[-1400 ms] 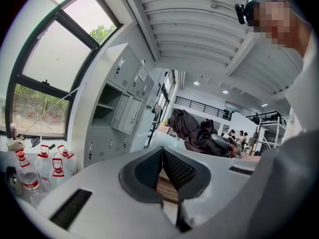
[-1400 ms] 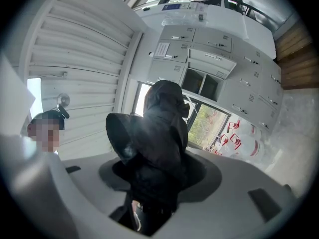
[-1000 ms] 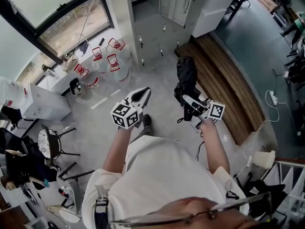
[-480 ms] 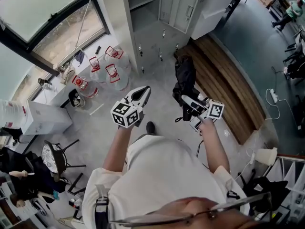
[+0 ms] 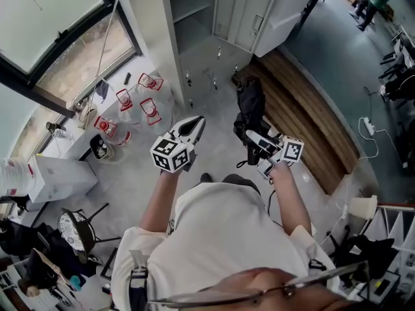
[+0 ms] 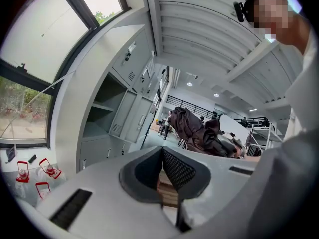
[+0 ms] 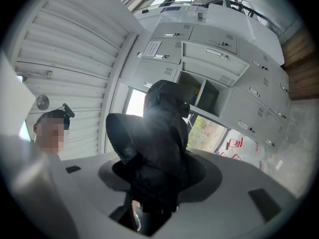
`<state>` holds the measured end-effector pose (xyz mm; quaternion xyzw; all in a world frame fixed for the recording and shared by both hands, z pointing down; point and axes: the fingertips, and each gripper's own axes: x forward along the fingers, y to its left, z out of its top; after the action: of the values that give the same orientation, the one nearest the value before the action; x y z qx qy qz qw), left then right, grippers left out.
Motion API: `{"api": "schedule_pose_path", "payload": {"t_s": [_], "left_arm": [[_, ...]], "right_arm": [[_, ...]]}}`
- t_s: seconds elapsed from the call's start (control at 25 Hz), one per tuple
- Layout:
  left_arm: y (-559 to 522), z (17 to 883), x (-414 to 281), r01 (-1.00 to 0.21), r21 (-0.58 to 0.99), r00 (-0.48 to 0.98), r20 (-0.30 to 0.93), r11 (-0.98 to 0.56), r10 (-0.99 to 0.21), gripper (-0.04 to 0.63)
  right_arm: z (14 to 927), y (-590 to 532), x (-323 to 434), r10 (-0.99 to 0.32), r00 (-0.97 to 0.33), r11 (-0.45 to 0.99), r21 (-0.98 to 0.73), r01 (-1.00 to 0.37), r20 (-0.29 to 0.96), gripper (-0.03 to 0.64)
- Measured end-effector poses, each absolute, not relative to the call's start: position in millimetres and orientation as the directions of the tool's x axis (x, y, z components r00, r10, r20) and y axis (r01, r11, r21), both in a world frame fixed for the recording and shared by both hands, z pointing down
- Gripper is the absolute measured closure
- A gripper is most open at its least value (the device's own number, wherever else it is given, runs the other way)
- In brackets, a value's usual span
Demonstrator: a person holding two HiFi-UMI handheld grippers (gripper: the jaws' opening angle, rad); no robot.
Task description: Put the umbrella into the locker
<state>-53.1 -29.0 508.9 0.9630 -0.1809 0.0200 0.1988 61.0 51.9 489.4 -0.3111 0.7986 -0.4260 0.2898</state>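
Note:
A folded black umbrella (image 5: 249, 102) stands up out of my right gripper (image 5: 251, 137), which is shut on its lower end; in the right gripper view the umbrella (image 7: 159, 133) fills the jaws and hides the pads. My left gripper (image 5: 196, 124) is held level beside it, shut and holding nothing; its tips meet in the left gripper view (image 6: 162, 152). The grey lockers (image 5: 207, 50) stand ahead, with one compartment open (image 5: 192, 8) and its door (image 5: 243, 8) swung aside. The same open locker (image 6: 102, 116) shows left of the left jaws.
Several water jugs with red handles (image 5: 139, 102) stand on the floor left of the lockers, under a large window (image 5: 52, 24). A wooden platform (image 5: 311, 122) runs along the right. A white box (image 5: 55, 177) and a stool (image 5: 76, 229) are at the left.
The lockers and jugs have slid down the head view, nearer to me, as both grippers moved forward together. The umbrella stays in the right gripper; neither gripper's jaws changed.

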Motion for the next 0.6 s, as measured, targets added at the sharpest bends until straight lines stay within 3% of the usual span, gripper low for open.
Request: {"api": "schedule_pose_path", "payload": {"t_s": [0.6], "left_arm": [[-80,515,-32,-0.394,0.370,0.919,0.138,-0.841,-0.370,0.590]], "right_arm": [[496,-5,89,-0.721,-0.663,0.455,-0.860,-0.231,-0.203,0.387]]}}
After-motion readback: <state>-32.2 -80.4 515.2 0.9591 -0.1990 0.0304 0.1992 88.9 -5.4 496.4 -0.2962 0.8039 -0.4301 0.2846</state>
